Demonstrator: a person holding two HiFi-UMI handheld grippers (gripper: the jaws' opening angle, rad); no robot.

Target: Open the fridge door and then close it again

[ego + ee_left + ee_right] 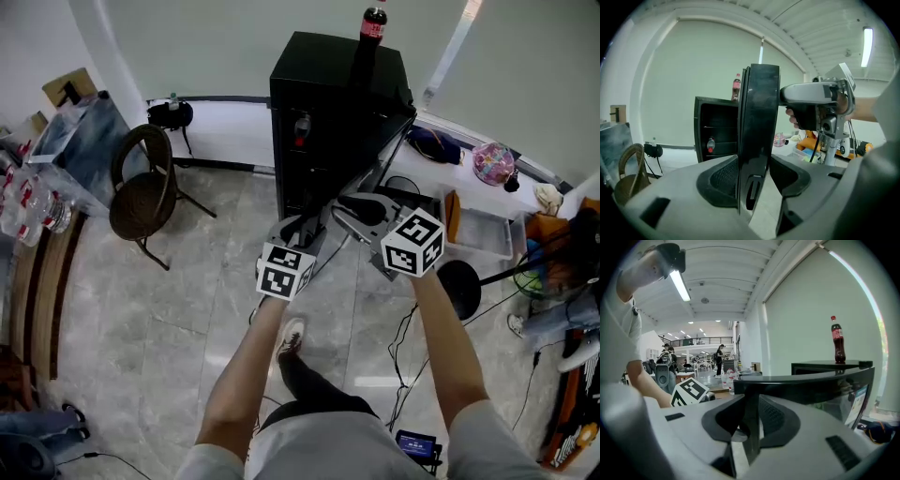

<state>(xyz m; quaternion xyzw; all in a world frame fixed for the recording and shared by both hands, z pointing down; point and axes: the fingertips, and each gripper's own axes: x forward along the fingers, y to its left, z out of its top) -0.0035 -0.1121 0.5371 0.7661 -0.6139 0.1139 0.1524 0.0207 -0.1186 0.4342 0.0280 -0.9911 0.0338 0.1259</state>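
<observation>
**Head view, nine o'clock round to three**

- Clear plastic bottles [26,202]: we log a cluster at nine o'clock, hard by the edge.
- Round-backed brown chair [142,192]: at ten o'clock, on the grey marble-tiled floor [159,319].
- Black box-shaped fridge [323,84]: at twelve o'clock, cabinet open.
  - On an inner shelf we note a small item with red on it [710,145]. We cannot tell what it is.
- Dark cola bottle with a red label [373,23]: upright on the fridge top, at twelve o'clock.
- Glossy black fridge door [761,108]: it stands open, with its free edge turned toward us, below the cabinet at the middle of the view. Both claws are on that edge.
- Pink patterned round object [492,162]: at two o'clock.
- Clear plastic tray [483,230]: at three o'clock, just right of the right claw.

**Left gripper view**

- Left claw [754,159]: partly closed round the door's free edge, with a pad against each face.
  - We see the door edge-on, rising to twelve o'clock. The open cabinet is at nine o'clock of it.

**Right gripper view**

- Right claw [750,399]: narrow, clamped on a thin dark edge of the same door.
  - The door's top runs off toward three o'clock. The cola bottle stands at two o'clock.
</observation>
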